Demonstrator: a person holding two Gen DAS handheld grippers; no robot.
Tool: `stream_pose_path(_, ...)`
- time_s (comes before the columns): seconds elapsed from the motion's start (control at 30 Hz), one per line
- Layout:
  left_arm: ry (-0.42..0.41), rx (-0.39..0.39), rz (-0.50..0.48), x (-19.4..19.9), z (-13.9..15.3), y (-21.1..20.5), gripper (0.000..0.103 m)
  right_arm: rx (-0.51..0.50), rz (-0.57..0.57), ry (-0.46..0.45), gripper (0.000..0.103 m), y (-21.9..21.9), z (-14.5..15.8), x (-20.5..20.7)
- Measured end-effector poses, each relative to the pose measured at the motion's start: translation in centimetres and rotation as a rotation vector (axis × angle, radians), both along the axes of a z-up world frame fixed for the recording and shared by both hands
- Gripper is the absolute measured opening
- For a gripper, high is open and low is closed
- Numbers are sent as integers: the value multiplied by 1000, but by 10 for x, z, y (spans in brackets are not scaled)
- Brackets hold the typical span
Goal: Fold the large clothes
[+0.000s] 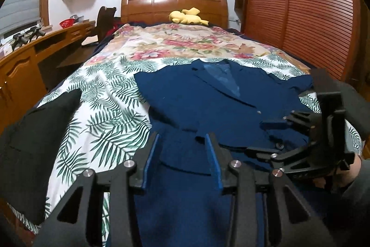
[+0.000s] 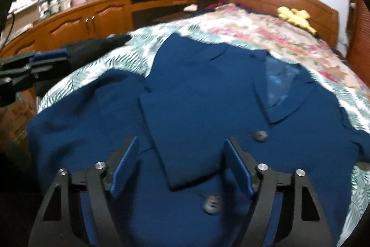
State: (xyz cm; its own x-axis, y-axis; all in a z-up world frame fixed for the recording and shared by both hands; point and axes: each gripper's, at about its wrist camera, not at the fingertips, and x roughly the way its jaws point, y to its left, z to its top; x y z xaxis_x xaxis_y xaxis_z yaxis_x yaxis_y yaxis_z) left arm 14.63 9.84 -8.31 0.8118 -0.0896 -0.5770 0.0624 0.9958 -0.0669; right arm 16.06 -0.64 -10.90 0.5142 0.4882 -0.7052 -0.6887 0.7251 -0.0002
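Two tools hang over the near edge of the bed: the left tool (image 1: 182,159) partly parted, the right tool (image 2: 182,168) wider, neither grasping anything. Beneath them a navy blue woven blazer (image 1: 208,96) lies face-up on the palm-leaf print sheet (image 1: 104,112), one sleeve (image 2: 182,142) already crossed over its front. Judging by this, the hem fold comes next: both tools must drop, clench the bottom edge, and carry it toward the collar. Farther off, a yellow plush toy (image 1: 186,16) sits by the headboard.
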Motion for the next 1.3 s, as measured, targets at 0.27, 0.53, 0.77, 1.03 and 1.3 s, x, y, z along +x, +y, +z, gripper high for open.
stream_pose_path(0.27,7,-1,29,-8,-5,13,38,-30,4,103,70,6,-21,17)
stream_pose_path(0.53,1,-10,19,-9,-4,9,38,-38,-29,98,34,-1,-20,17)
stream_pose_path(0.77,2,5,6,-6,-5,-1,38,16,-61,37,11,-14,-8,14)
stream_pose_path(1.03,-6,11,-20,-3,-4,-15,38,169,-119,-76,9,-55,46,1)
stream_pose_path(1.3,-25,6,-52,-1,2,-32,38,269,-189,-158,9,-100,91,-14)
